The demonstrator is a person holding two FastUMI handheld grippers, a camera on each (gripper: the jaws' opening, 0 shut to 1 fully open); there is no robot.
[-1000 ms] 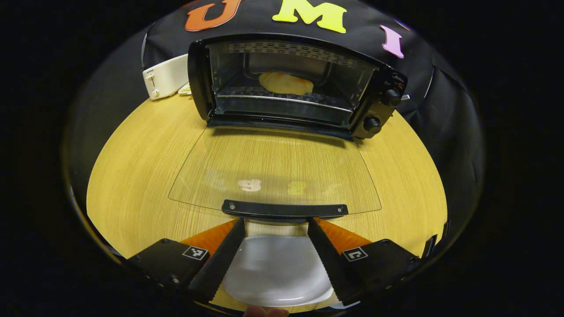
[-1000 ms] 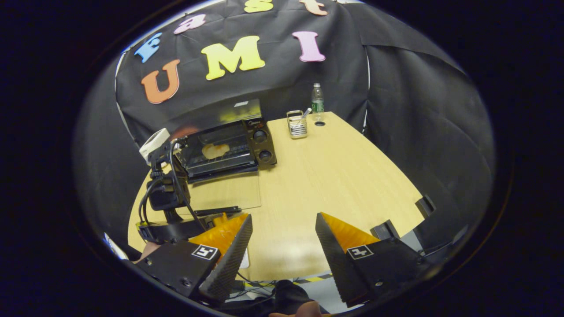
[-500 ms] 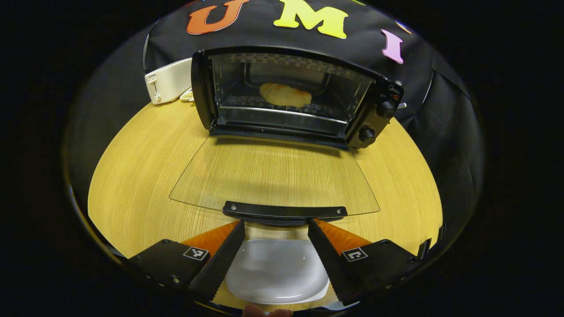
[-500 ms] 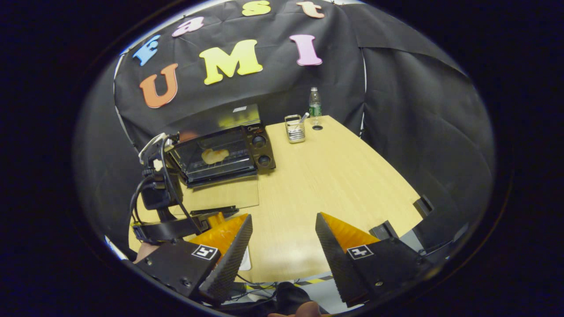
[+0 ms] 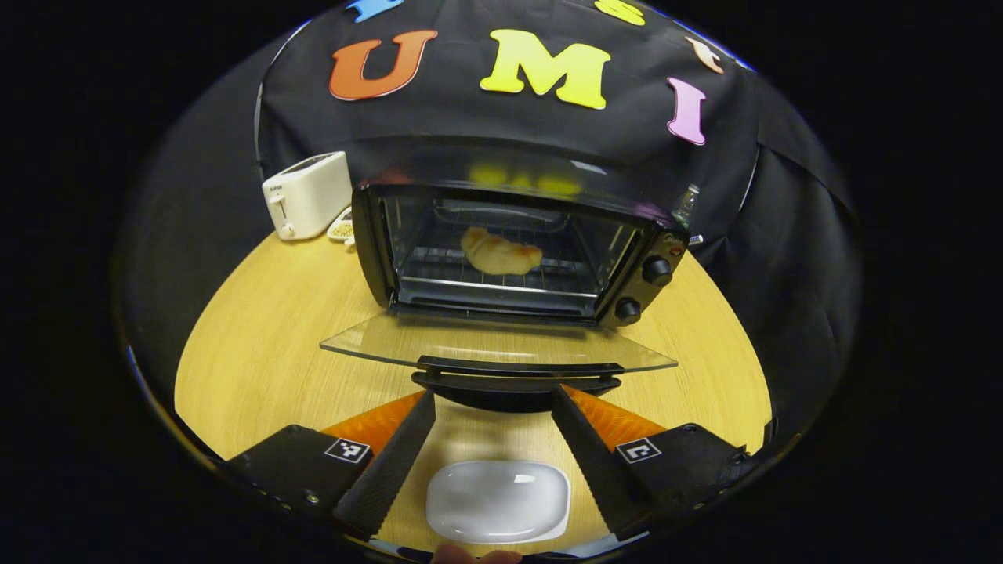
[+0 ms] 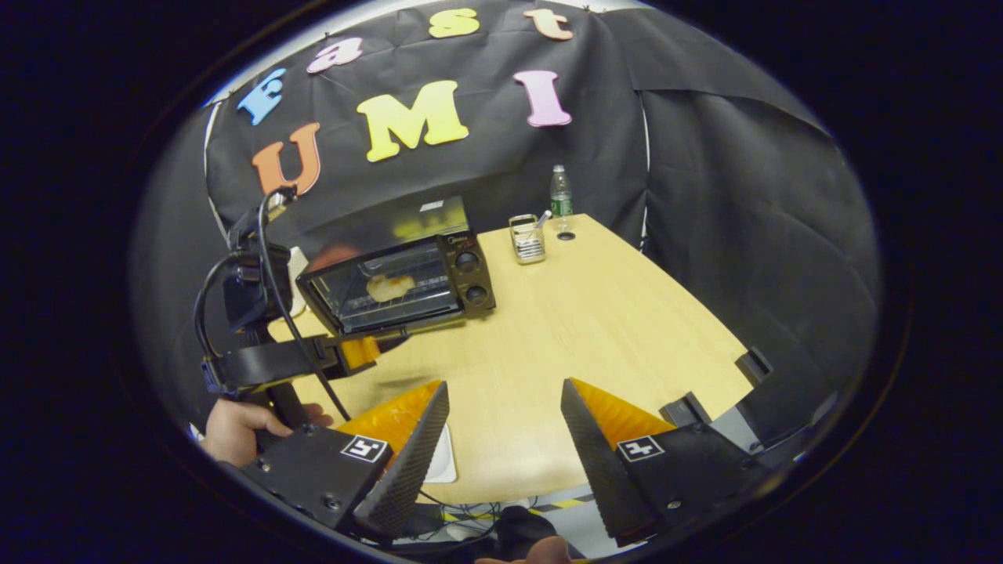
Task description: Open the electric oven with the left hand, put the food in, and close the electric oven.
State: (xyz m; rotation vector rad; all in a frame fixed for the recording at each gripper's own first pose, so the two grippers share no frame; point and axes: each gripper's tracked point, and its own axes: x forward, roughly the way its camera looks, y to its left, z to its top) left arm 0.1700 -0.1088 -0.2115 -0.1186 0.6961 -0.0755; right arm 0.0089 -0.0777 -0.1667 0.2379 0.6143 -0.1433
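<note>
Left gripper (image 5: pixel 492 399): fingers spread wide, clamping nothing; the tips sit right under the black handle (image 5: pixel 517 368) of the oven door, one on each side of its middle. Whether the tips actually touch the handle cannot be told from the left gripper view.
Left gripper from the right gripper view (image 6: pixel 356 351): orange fingers reach up to the door's front edge; a hand (image 6: pixel 235 429) grips the tool's shaft below and behind.
Right gripper (image 6: pixel 501 407): fingers wide apart, holding nothing, hovering above the near edge of the table (image 6: pixel 611 313), well apart from the oven.
Oven door (image 5: pixel 486 348): glass panel, partly raised, seen almost edge-on just ahead of the left fingertips, hinged at the oven's lower front.
Electric oven (image 5: pixel 513 247): straight ahead of the left gripper, mouth uncovered; two knobs (image 5: pixel 642 290) on its right panel.
Food (image 5: pixel 500 252): pale golden pastry lying on the wire rack inside the oven, beyond the door.
White plate (image 5: pixel 497 501): on the table below and between the left gripper's fingers, nearer the camera than the door handle; nothing on it.
Toaster (image 5: pixel 307 194): white, ahead and to the left of the left gripper, beside the oven.
Wire holder (image 6: pixel 529 239) and bottle (image 6: pixel 559 192): far side of the table, ahead of the right gripper, beyond the oven's right.
</note>
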